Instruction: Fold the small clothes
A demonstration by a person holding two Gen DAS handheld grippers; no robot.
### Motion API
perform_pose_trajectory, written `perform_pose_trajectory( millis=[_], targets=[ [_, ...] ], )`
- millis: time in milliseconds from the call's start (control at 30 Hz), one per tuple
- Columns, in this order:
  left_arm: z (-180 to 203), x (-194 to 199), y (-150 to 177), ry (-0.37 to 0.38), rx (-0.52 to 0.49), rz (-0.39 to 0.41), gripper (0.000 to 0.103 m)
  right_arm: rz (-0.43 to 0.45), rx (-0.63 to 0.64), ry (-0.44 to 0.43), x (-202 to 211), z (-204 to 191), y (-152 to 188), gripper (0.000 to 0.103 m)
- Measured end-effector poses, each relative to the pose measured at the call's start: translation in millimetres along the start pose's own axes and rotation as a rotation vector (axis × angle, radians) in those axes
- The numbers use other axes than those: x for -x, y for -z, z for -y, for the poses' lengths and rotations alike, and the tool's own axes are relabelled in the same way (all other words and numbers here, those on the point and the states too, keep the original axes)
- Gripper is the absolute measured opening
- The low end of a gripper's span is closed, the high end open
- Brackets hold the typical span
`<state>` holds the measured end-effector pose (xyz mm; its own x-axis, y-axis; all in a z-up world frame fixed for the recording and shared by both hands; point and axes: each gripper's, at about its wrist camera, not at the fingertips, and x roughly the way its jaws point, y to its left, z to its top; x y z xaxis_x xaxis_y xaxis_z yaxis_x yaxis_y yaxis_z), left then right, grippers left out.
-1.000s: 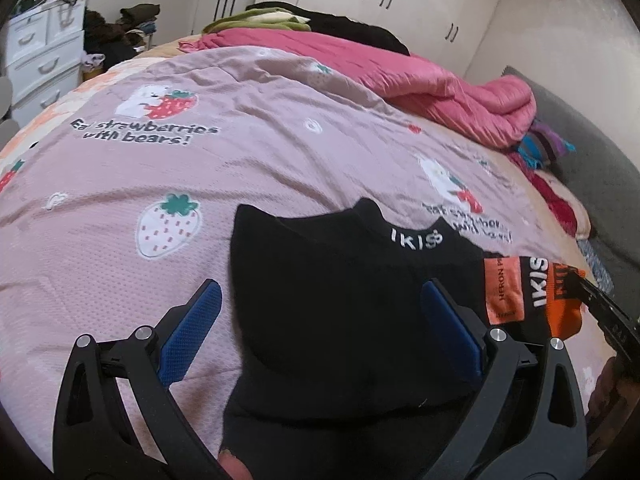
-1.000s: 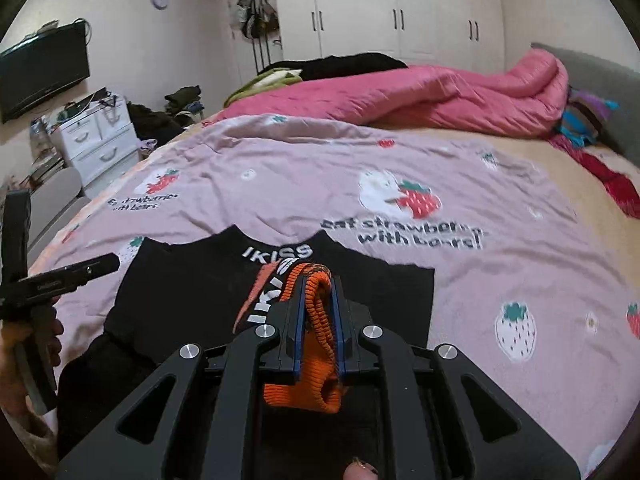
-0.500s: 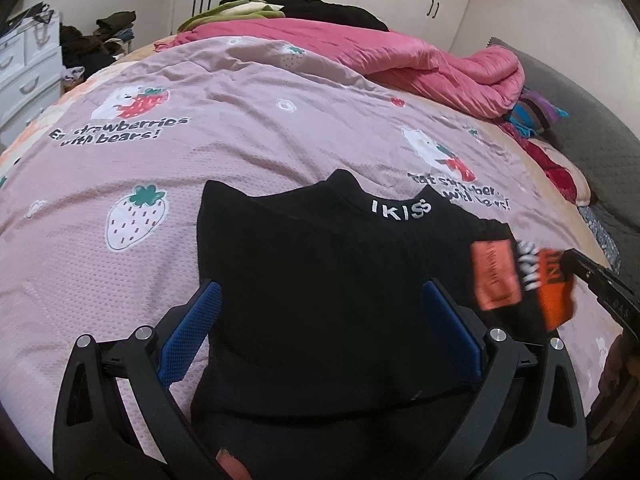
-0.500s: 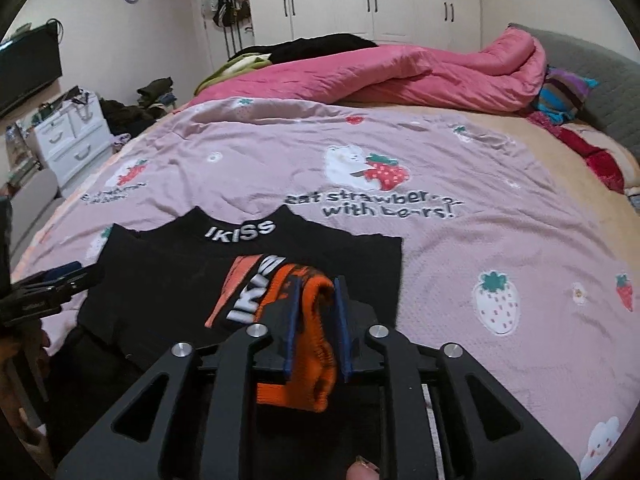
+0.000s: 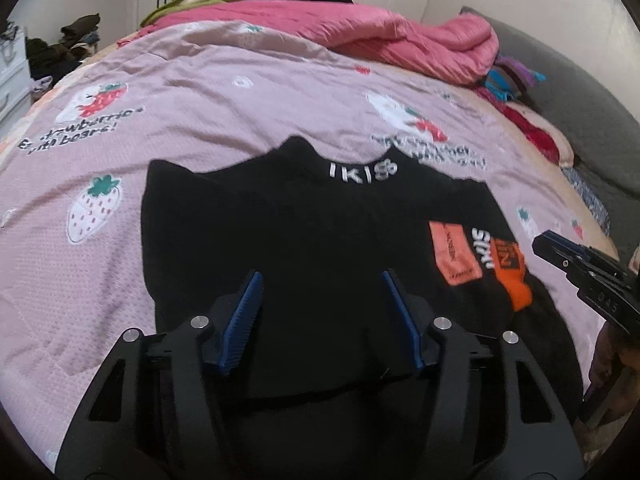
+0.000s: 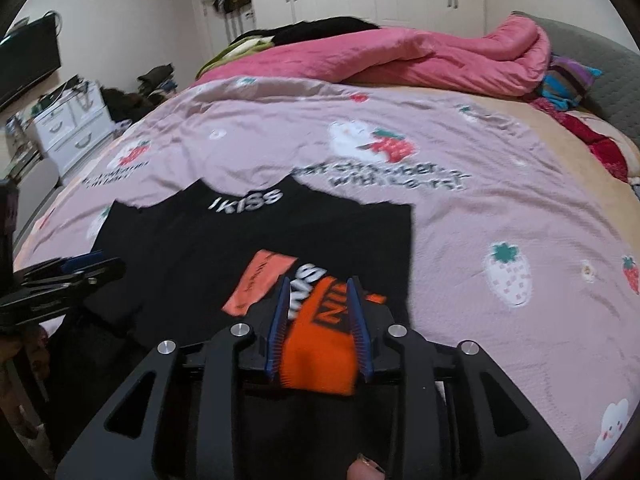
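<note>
One black top (image 5: 304, 248) is laid flat on the bed (image 5: 240, 120). Left claw (image 5: 320, 304) is held released above it. Right claw (image 6: 320, 320) is parted around the one orange cuff (image 6: 320, 344), pads apart.

The bed (image 6: 500, 208) wears a mauve strawberry-and-bear cover. A black top (image 5: 288, 248) with an orange cuff lies flat on its near side. A crumpled pink quilt (image 6: 400, 56) is heaped along the far edge, with colourful clothes (image 6: 568, 80) beside it.
</note>
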<state>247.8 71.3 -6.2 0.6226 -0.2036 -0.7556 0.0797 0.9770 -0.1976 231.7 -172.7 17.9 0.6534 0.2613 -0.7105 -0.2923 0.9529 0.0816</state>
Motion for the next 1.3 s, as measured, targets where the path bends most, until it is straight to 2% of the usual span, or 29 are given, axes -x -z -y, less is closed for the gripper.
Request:
perform_pose_trajectory(
  millis=[67,200,367,400,467,533,800,967,1100,1167,1300],
  targets=[
    [-1.5,-4.2,2.8,-0.014,0.001,-0.021,0.053,-0.022,0.014,-0.018,-5.7,-9.7,1.3,0.034],
    [-17.3,-14.6,8.7,-0.039,0.041,-0.066,0.053,-0.049,0.026,-0.059,-17.1,-29.6,1.9,0.037],
    [-28.0,-15.0,8.5,-0.026,0.067,-0.070,0.053,-0.091,0.020,-0.106,-35.1,-45.0,-0.1,0.040],
    [-28.7,-15.1,8.9,-0.025,0.070,-0.070,0.053,-0.110,0.015,-0.101,-40.7,-45.1,0.7,0.040],
    [-28.8,-15.3,9.8,-0.025,0.067,-0.070,0.053,-0.158,0.000,-0.072,-53.6,-41.7,5.0,0.049],
    [-27.4,-15.6,10.1,-0.029,0.061,-0.071,0.053,-0.214,-0.024,-0.066,-69.2,-34.6,13.6,0.050],
    [-29.6,-14.7,8.8,-0.016,0.074,-0.071,0.053,-0.181,-0.033,-0.075,-55.1,-34.6,16.0,0.053],
    [-26.8,-14.6,8.4,-0.022,0.067,-0.070,0.055,-0.129,-0.030,-0.073,-37.3,-36.9,13.0,0.065],
    [-24.2,-13.3,8.0,-0.026,0.060,-0.067,0.056,-0.092,-0.049,-0.091,-21.9,-35.3,9.7,0.065],
    [-23.5,-12.3,7.7,-0.023,0.061,-0.063,0.057,-0.075,-0.060,-0.092,-15.9,-34.0,7.8,0.076],
    [-21.6,-7.0,6.3,-0.013,0.062,-0.052,0.060,-0.052,-0.084,-0.093,-6.6,-30.3,4.9,0.081]
  ],
)
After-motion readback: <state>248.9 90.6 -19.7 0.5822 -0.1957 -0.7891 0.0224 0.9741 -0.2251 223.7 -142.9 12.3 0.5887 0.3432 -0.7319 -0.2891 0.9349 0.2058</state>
